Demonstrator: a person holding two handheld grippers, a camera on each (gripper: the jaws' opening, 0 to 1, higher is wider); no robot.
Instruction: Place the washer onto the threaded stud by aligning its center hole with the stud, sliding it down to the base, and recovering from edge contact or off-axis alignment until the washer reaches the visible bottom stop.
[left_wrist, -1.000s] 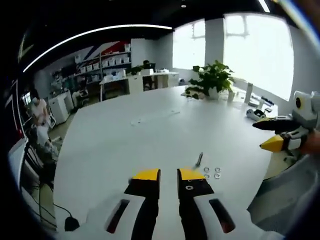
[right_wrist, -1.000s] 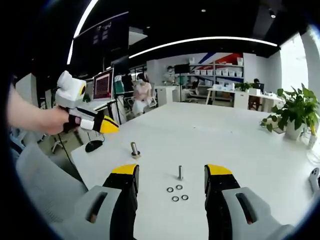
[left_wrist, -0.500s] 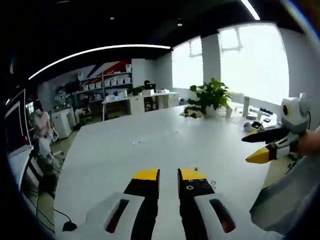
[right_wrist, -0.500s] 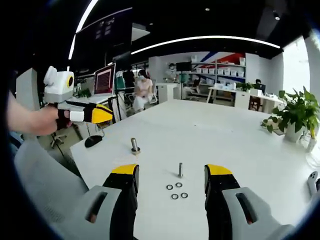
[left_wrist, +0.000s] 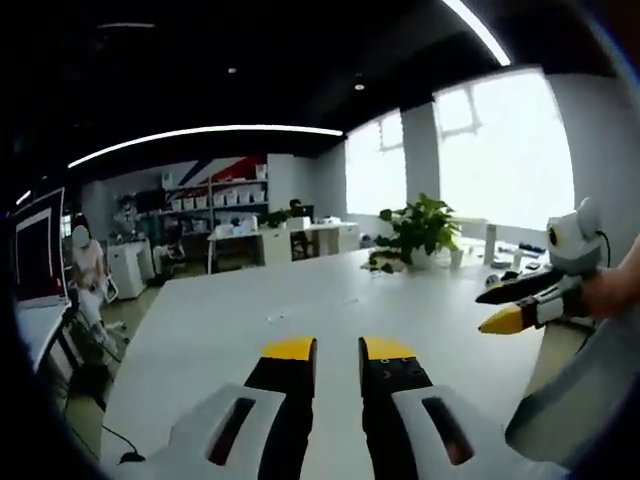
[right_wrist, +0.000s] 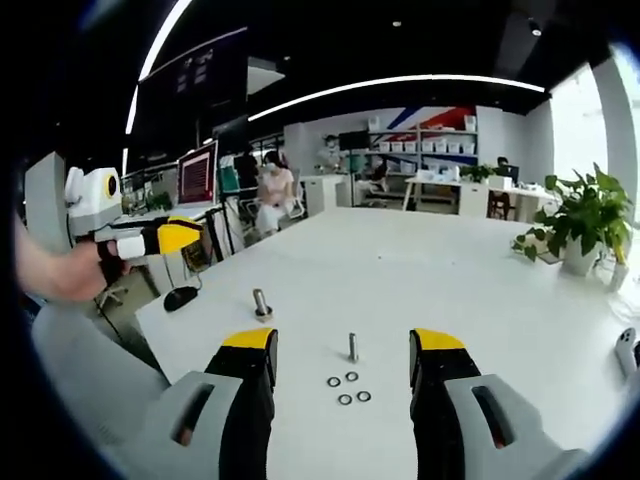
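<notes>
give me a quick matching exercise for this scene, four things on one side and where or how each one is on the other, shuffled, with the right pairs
Things
1. four small metal ring washers
2. thin upright threaded metal stud
3. short metal bolt on a round base
4. right tool

Place or state
A. stands just behind the washers
B. stands alone, off towards the left tool
C. lie flat in a loose cluster on the white table
D. jaws open and empty, framing the stud

Pairs: 1-C, 2-A, 3-B, 4-D
</notes>
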